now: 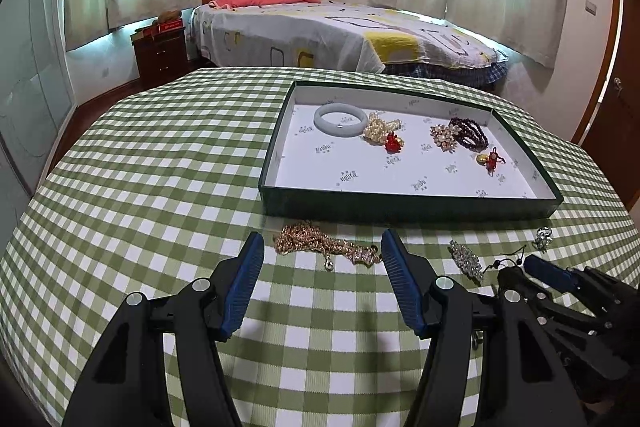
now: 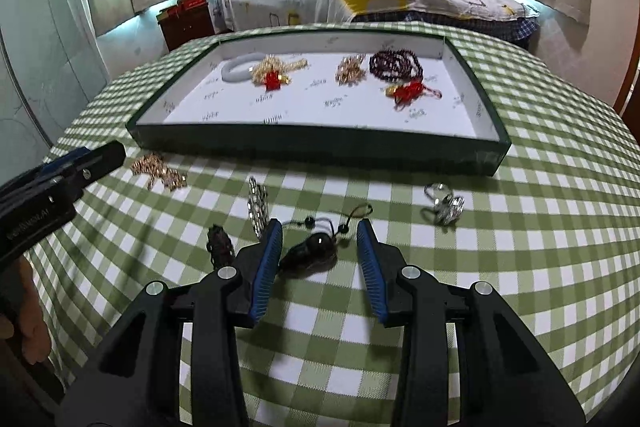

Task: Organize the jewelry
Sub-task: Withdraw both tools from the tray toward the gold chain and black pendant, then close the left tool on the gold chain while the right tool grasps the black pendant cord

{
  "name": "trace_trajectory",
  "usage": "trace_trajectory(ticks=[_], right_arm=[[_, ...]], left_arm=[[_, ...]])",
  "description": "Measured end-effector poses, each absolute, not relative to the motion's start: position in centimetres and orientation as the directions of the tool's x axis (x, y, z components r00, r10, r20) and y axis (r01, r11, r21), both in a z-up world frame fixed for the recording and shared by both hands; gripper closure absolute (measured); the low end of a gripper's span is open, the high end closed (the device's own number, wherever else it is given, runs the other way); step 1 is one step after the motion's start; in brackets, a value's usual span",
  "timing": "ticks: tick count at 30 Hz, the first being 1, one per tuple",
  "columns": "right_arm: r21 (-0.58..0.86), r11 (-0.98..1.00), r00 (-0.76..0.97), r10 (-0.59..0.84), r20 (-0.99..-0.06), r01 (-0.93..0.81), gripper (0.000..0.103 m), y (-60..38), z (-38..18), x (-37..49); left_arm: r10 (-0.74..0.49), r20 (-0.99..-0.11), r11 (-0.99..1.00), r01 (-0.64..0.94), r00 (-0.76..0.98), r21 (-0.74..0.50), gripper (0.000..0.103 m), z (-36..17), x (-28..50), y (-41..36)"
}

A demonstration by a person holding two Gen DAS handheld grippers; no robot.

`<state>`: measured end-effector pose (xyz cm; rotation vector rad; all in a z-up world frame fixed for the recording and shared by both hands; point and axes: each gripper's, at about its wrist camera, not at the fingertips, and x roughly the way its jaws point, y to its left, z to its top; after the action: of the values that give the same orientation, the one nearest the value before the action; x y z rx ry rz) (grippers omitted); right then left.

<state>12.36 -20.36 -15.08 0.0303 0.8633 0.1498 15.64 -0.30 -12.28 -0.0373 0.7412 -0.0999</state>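
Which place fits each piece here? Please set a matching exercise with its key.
Things:
1. pale jade bangle
2. gold chain necklace
3. black pendant on a cord
4. silver ring

Places:
A. between the right gripper's open fingers
B. inside the green tray
C. on the cloth, right of the right gripper
D. ahead of the left gripper

Pairs: 1-B, 2-D, 3-A, 4-C

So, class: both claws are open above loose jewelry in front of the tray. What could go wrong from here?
1. The gold chain lies heaped before the left claw; pinching one strand may leave the rest dragging against the tray wall.
2. The black pendant between the right claw fingers trails a cord near the crystal brooch; it could snag.
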Motion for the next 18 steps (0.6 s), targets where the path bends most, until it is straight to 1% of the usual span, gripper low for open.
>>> trace_trajectory(ticks=[3, 4, 5, 7, 13, 16, 18], right_arm=[[0.079, 0.990, 0.637, 0.135, -0.759, -0.115, 0.066, -20.6, -15.3, 11.9], [0.077, 0.991, 0.637, 0.132, -0.760, -0.113, 0.070, -20.9, -15.3, 11.9], [0.073, 0.991, 0.637, 0.127, -0.760, -0.110, 0.075, -21.1, -15.3, 11.9], [0.079, 0.992, 0.636, 0.126, -0.762, -0.101, 0.078, -21.5, -15.2, 11.8], [0.105, 0.988, 0.629, 0.150, -0.763, -0.109, 0.077, -22.0, -15.1, 12.0], [0.090, 0.988, 0.628, 0.151, -0.763, -0.129, 0.077, -21.6, -15.1, 12.2], [0.077, 0.987, 0.628, 0.150, -0.764, -0.143, 0.084, -21.3, -15.1, 12.3]], left_arm=[[-0.105, -0.671, 0.994, 0.080, 0.734, -0.068, 0.043, -12.2, 15.5, -0.4], [-0.105, -0.671, 0.994, 0.081, 0.734, -0.068, 0.043, -12.2, 15.5, -0.4], [-0.106, -0.671, 0.994, 0.081, 0.734, -0.068, 0.043, -12.2, 15.4, -0.4], [-0.108, -0.674, 0.994, 0.084, 0.731, -0.068, 0.043, -12.3, 15.4, -0.5], [-0.113, -0.684, 0.994, 0.091, 0.721, -0.068, 0.043, -12.6, 15.2, -0.8], [-0.113, -0.688, 0.993, 0.093, 0.717, -0.067, 0.043, -12.7, 15.3, -0.9], [-0.114, -0.691, 0.993, 0.095, 0.714, -0.066, 0.043, -12.8, 15.3, -1.0]])
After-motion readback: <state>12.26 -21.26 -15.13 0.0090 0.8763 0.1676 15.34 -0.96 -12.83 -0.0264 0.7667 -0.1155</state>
